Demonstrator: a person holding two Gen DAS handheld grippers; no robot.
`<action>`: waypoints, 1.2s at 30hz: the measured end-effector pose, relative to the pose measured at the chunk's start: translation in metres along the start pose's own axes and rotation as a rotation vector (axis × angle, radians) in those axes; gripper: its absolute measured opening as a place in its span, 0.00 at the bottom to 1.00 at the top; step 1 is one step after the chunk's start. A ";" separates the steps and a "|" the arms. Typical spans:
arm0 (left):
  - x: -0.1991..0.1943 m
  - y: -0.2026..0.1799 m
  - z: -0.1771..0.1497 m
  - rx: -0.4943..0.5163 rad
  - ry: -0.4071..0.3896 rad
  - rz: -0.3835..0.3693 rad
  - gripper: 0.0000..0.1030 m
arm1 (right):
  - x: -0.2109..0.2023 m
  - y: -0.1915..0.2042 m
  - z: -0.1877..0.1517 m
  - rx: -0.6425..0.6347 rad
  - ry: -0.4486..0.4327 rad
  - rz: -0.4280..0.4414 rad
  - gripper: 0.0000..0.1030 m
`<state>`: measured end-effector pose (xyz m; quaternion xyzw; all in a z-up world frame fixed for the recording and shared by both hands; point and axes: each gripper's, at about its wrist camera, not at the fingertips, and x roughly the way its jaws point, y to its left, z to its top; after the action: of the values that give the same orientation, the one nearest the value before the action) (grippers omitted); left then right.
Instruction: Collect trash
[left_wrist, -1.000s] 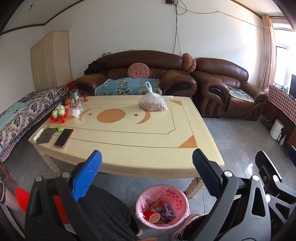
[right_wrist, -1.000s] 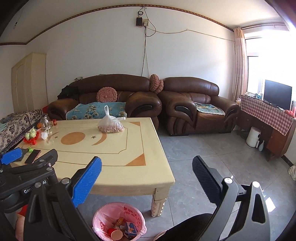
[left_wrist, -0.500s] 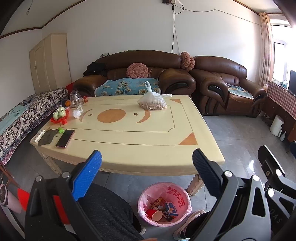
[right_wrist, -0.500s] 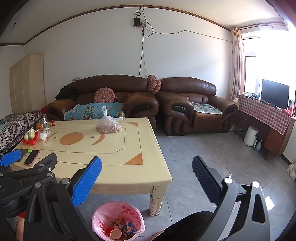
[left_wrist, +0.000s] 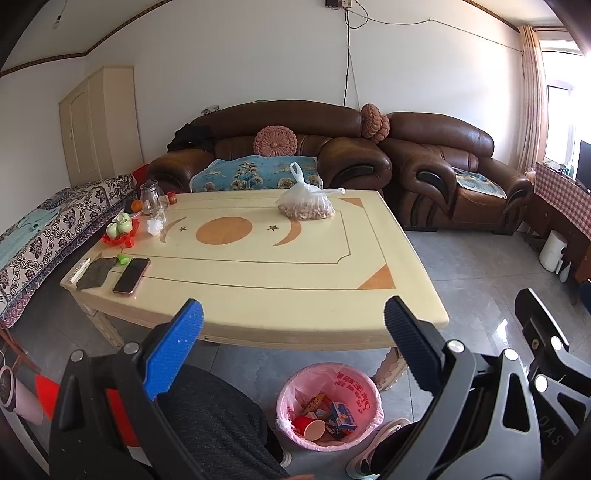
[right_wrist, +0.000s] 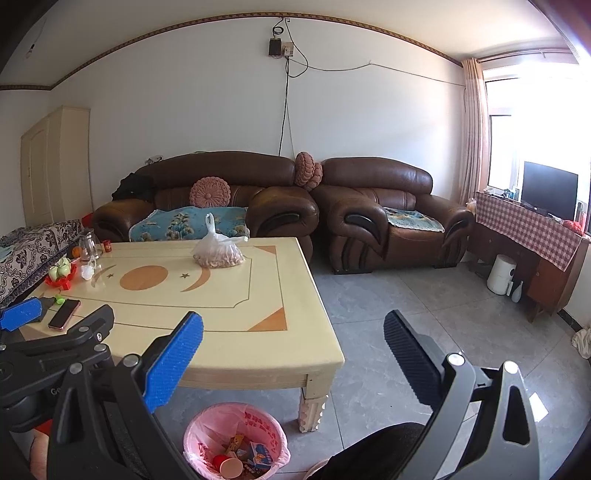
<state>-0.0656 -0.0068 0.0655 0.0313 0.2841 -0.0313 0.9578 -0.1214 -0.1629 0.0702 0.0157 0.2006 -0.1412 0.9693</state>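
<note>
Your left gripper: fingers spread wide apart, holding nothing, raised near the front edge of the counter.
Your right gripper: fingers also spread wide and empty, to the right of the left one, off the counter's near right corner.
Trash bin: a round bin lined with a pink bag stands on the tiled floor below the counter's front edge, beside your knees. Inside lie a red paper cup on its side and some small printed boxes.
Counter: a cream low table with orange sun, moon and star inlays.
Far side of counter: a knotted clear plastic bag of pale brown pieces.
Left end of counter: a phone face up, a dark cloth just beside it, a glass jug, and green cups on a red tray.
Behind: brown leather sofas against the white wall.
</note>
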 end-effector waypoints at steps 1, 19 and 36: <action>0.000 0.000 0.000 -0.001 0.001 0.001 0.93 | 0.000 0.000 0.000 -0.002 0.000 0.000 0.93; -0.004 -0.001 0.000 0.011 -0.001 0.005 0.94 | -0.001 -0.003 0.001 0.002 -0.006 0.000 0.93; 0.005 0.001 0.000 0.015 0.047 -0.001 0.94 | 0.003 -0.003 0.002 -0.003 -0.002 -0.012 0.93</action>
<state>-0.0610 -0.0062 0.0627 0.0389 0.3064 -0.0330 0.9505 -0.1188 -0.1673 0.0709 0.0131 0.1998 -0.1470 0.9687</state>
